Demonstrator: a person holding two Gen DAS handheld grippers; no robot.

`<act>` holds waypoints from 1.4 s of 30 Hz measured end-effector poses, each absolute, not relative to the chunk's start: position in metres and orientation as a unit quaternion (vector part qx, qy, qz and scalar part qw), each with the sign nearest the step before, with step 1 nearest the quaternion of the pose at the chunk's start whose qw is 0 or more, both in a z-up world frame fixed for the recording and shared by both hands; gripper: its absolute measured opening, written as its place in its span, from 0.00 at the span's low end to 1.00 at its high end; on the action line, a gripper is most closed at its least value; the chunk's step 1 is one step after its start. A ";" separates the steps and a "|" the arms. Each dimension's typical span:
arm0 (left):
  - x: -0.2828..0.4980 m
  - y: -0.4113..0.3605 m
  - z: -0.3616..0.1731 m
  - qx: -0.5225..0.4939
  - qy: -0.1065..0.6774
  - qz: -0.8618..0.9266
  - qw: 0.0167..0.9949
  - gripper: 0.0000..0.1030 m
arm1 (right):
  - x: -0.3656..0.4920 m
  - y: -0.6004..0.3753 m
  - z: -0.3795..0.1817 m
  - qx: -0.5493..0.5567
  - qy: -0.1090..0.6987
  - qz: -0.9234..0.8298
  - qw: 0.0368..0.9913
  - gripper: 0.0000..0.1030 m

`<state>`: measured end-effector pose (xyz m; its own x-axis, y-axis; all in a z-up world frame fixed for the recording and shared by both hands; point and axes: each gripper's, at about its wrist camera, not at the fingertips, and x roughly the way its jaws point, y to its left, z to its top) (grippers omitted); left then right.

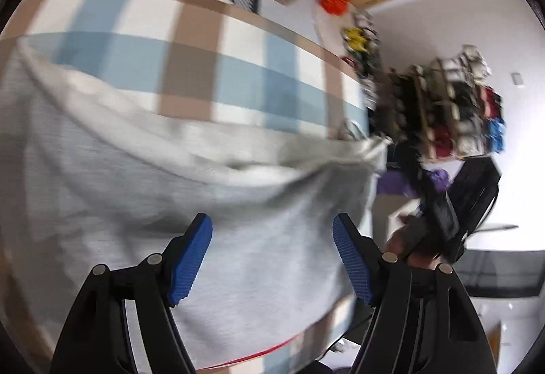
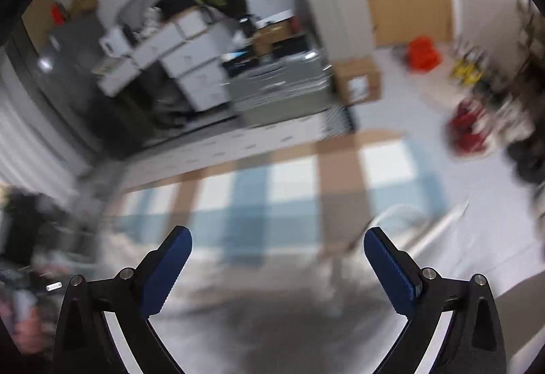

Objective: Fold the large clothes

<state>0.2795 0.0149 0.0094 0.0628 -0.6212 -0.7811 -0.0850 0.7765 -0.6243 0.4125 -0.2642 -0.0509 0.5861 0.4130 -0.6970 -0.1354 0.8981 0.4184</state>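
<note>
Both grippers free above the grey garment, between folds.

My left gripper (image 1: 272, 230) hangs with jaws spread and nothing between them, over the grey garment (image 1: 153, 176), a soft heathered knit lying rumpled across the checked cloth (image 1: 190, 67) of blue, tan and white squares. My right gripper (image 2: 277, 246) is spread and empty too. Next, I judge, I must pinch the garment's far bunched edge (image 1: 368, 149), beyond my left gripper, and draw it over flat.

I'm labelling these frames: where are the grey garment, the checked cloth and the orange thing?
Grey garment (image 1: 143, 190): left wrist view, its flat middle.
Checked cloth (image 1: 190, 67): left wrist view, a brown stripe.
Orange thing (image 2: 422, 53): right wrist view, its centre.
</note>
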 end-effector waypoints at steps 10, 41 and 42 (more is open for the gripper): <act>0.297 0.004 -0.027 -0.311 0.644 -0.183 0.674 0.67 | 0.362 -0.260 -0.122 0.174 0.555 0.254 0.773 1.00; 0.293 0.029 -0.017 -0.325 0.583 -0.194 0.719 0.66 | 0.465 -0.190 -0.137 0.345 0.593 0.276 0.673 1.00; 0.293 0.030 -0.015 -0.325 0.581 -0.199 0.719 0.66 | 0.469 -0.187 -0.139 0.348 0.596 0.271 0.671 1.00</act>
<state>0.2931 0.0305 -0.0153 0.2460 -0.6635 -0.7066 -0.0909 0.7099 -0.6984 0.4694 -0.1871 -0.1386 0.1428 0.7780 -0.6118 0.0516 0.6115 0.7896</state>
